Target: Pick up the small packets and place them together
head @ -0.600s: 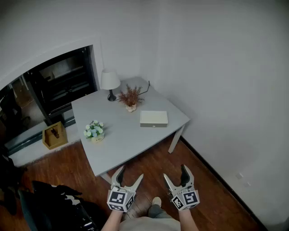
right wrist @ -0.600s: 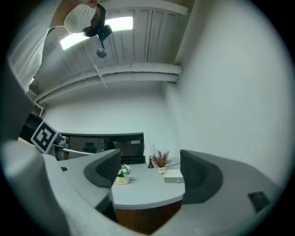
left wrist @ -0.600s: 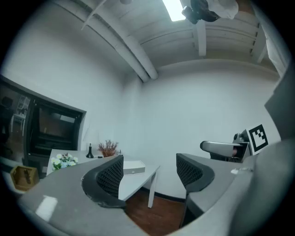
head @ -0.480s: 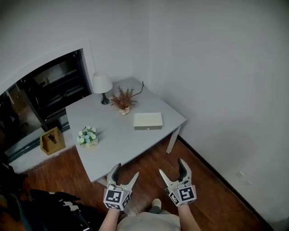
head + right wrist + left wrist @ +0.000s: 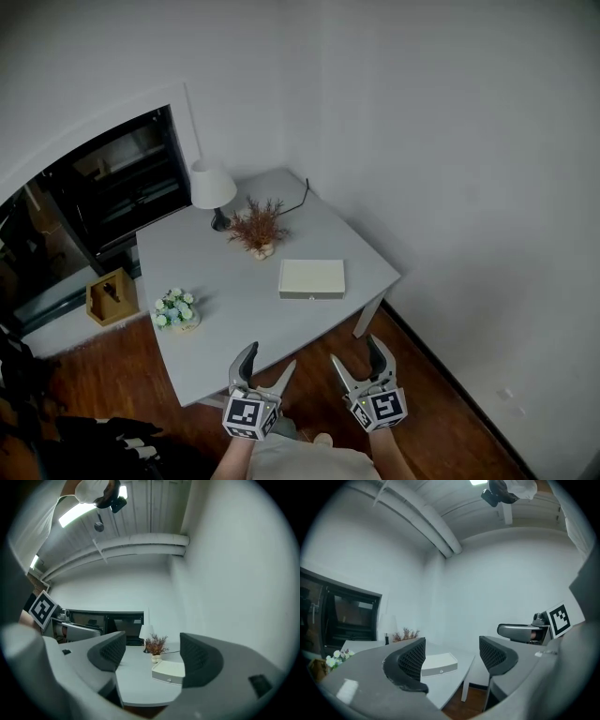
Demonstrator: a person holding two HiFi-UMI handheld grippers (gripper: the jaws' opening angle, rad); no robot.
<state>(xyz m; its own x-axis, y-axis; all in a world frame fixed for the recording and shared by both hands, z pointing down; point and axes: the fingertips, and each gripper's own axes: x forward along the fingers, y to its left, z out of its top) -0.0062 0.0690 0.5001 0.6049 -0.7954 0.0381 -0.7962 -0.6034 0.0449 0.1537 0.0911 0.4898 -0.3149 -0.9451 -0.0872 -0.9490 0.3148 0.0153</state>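
Note:
No small packets show in any view. Both grippers are held side by side in the air, short of the near edge of a grey table (image 5: 244, 319). My left gripper (image 5: 269, 361) is open with nothing between its jaws, and the left gripper view (image 5: 452, 656) shows the same. My right gripper (image 5: 356, 354) also stands open and empty, as the right gripper view (image 5: 152, 653) confirms. Beyond the jaws a flat white box (image 5: 311, 278) (image 5: 438, 663) (image 5: 168, 671) lies on the table.
On the table stand a white lamp (image 5: 211, 187), a dried plant in a small pot (image 5: 258, 230) (image 5: 156, 645) and a small bunch of flowers (image 5: 175, 309). A wooden box (image 5: 112, 295) sits on a low ledge at the left. White walls close the right side.
The head view has swung a little, so the table sits slightly lower and to the right in the picture. Both grippers stay open and side by side before the table's edge.

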